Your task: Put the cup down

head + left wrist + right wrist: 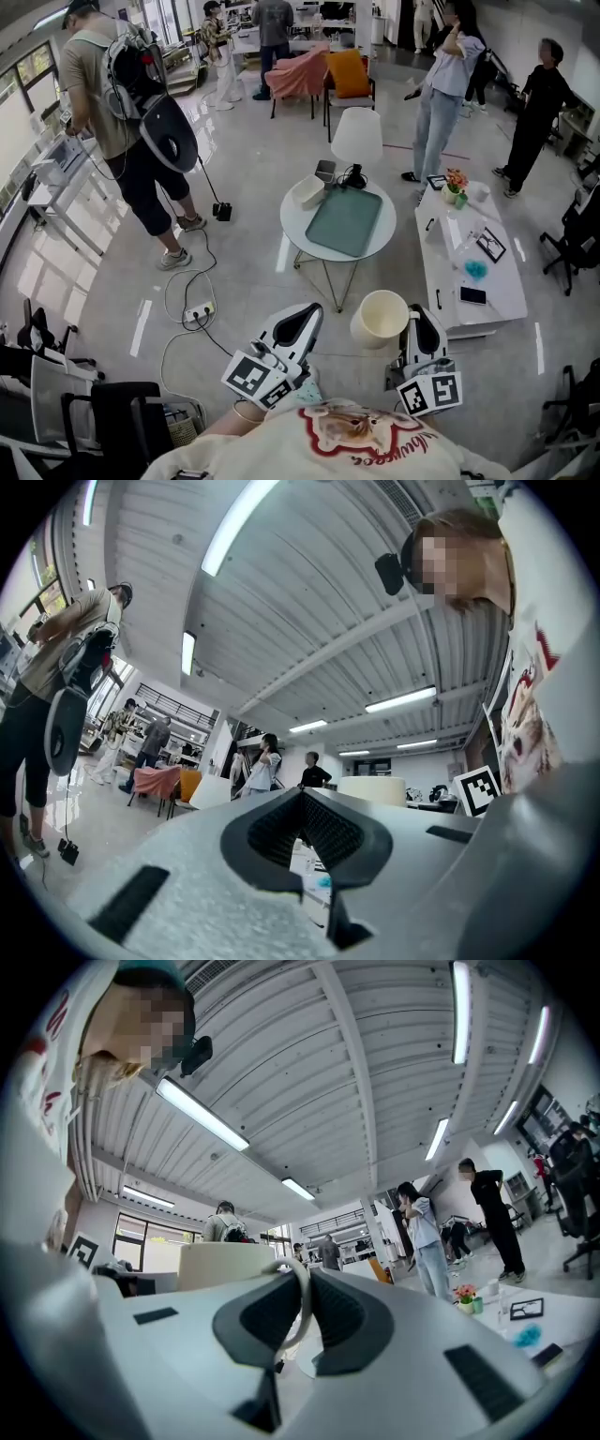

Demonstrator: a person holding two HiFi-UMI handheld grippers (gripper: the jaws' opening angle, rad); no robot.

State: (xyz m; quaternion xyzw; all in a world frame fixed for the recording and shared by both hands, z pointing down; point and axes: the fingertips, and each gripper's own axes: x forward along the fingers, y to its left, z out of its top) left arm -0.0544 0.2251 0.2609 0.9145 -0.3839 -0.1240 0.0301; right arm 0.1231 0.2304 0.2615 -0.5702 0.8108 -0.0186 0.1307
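We're holding the cup (pixel 380 319) in the air with the right gripper (pixel 413 317), mouth up and over bare floor. It's not sitting on anything yet, and it's hanging just short of the near edge of the round table (pixel 298 223) and off the left edge of the long white table (pixel 497 281). In the right gripper view the jaws are pinching only the thin handle (pixel 299 1312), with the cup body out to one side of the pads. The left gripper (pixel 305 317) is riding alongside with its jaws pressed together and nothing between them. The main risk we're seeing is that a grip on the handle loop alone lets the cup pivot around the pads, so any quick swing or stop could tilt it or let it slip out. We're also watching the landing spot. The green tray (pixel 344 218) is taking up most of the round table and leaving only a narrow bare rim, so a cup set half on the tray lip or too near the edge could tip off. The long white table is carrying small clutter along its far side, so we could clip something there. Opening the jaws before the base is flat on a surface would drop it.
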